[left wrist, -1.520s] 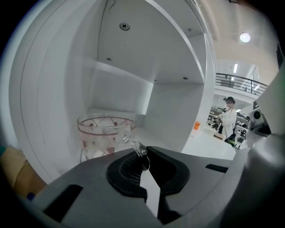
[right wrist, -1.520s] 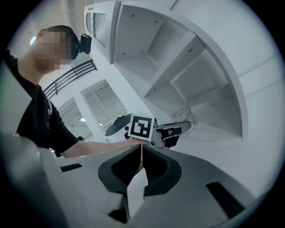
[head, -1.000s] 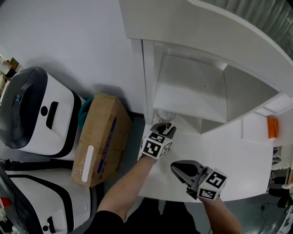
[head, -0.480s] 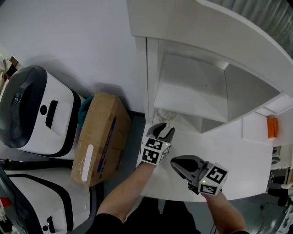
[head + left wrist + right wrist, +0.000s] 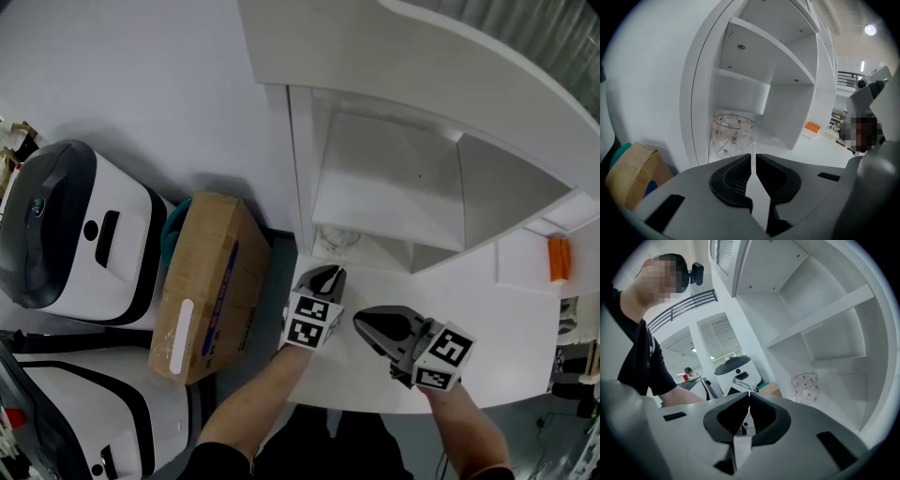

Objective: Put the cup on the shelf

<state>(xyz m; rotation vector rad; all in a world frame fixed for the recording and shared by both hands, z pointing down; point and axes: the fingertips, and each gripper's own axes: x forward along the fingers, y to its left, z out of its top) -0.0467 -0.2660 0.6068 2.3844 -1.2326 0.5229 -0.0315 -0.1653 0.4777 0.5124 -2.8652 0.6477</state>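
Just below frame center, the cup [image 5: 336, 239] has been left standing on the shelf [image 5: 394, 178]. The left gripper [image 5: 325, 276] has been pulled back and its jaws have just been narrowed to an empty slit. The right gripper [image 5: 370, 324] is pinched shut on nothing, so placement looks done.

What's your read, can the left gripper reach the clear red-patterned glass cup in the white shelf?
Likely yes: the cup stands straight ahead of the left gripper, nothing between; its empty jaws have just been closing and would need reopening.

Grey left gripper [image 5: 330, 273], right gripper [image 5: 364, 323]; marker cubes [image 5: 307, 322]; black sleeve [image 5: 655, 373].
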